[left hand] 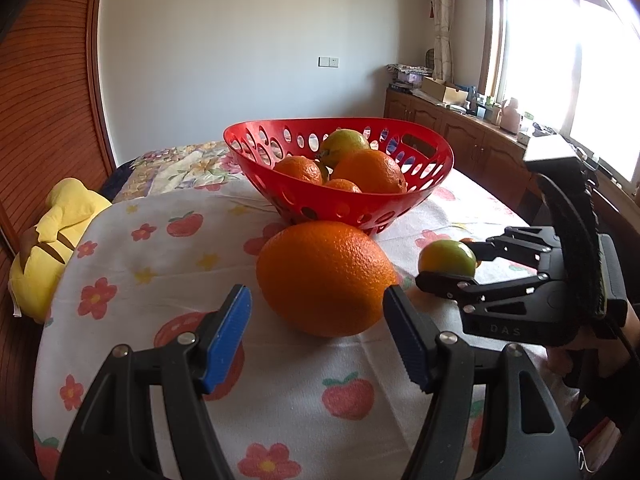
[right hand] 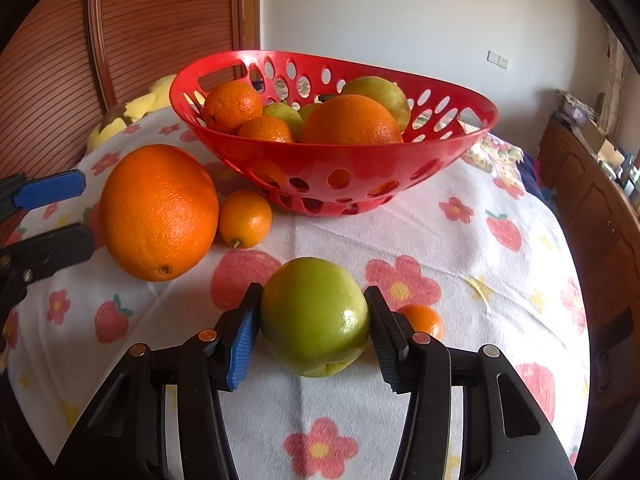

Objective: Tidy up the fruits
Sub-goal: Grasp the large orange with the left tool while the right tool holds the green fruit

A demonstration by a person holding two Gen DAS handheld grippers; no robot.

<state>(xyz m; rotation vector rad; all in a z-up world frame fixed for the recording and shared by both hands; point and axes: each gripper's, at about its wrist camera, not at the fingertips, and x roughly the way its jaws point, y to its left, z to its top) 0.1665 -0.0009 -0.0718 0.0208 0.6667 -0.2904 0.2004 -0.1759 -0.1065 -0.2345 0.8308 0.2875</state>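
A floral cloth [right hand: 460, 240], printed with strawberries and flowers, covers the surface that carries everything; whether it hides a bed or a worktop cannot be told, and its near edge is cut off in both views. Toward the far side stands a red perforated basket [right hand: 320, 172] holding several oranges and greenish fruits; those at the bottom are hidden by the wall and by one another, so their count is unclear. In front of the basket lies a large orange [left hand: 326, 278], loose on the cloth. The left gripper [left hand: 318, 340] hangs just short of it, jaws apart and holding nothing, the blue pads on either side of the orange's near face without touching it.

The right gripper [right hand: 314, 334] has a green apple-like fruit [right hand: 314, 316] between its jaws, which are closed onto its sides, both pads against the skin; the fruit's underside sits on or very close to the cloth, and which cannot be told. A small orange kumquat-like fruit [right hand: 245, 219] lies just beside the large orange, near the basket's foot. Another small orange fruit [right hand: 424, 320] is mostly hidden behind the right jaw. A yellow plush toy [left hand: 52, 240] is partly tucked under the cloth's far left edge.
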